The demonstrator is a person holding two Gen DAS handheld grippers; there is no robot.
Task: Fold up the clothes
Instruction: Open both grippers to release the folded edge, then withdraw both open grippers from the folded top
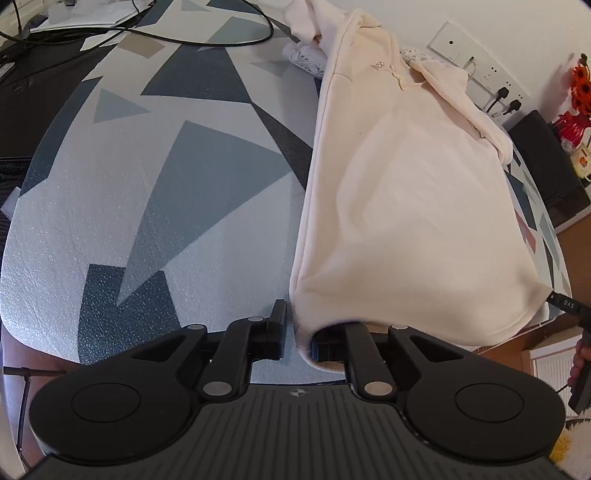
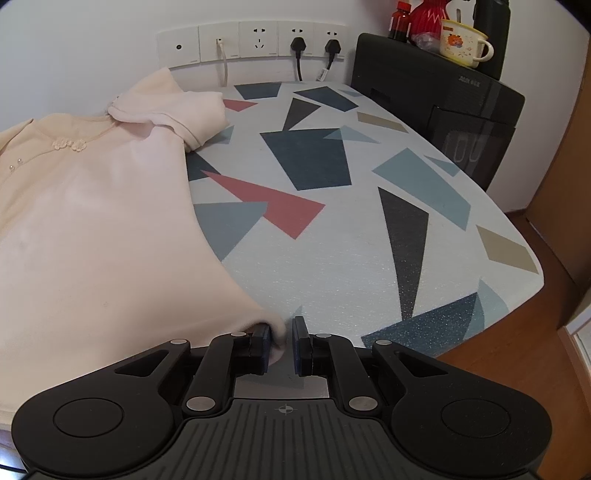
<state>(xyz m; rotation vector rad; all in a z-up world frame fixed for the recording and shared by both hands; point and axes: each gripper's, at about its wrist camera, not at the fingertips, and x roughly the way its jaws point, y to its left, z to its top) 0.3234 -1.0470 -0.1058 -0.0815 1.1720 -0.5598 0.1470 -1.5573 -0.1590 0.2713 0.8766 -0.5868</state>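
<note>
A cream garment [image 1: 399, 206] with small flower buttons lies spread on the patterned table [image 1: 147, 177], its collar toward the wall. My left gripper [image 1: 299, 332] has its jaws a little apart around the garment's near left hem corner; the right finger is partly under the cloth. In the right wrist view the same garment [image 2: 96, 236] fills the left side. My right gripper [image 2: 281, 345] is slightly apart, with the garment's near right hem corner between its fingers, touching the left pad [image 2: 263, 347].
A black box [image 2: 443, 107] with a cup [image 2: 461, 42] and red items stands at the table's far right. Wall sockets [image 2: 255, 38] with plugged cables are behind. Cables and papers [image 1: 92, 26] lie at the far left. A white knitted item [image 1: 306, 59] sits behind the garment.
</note>
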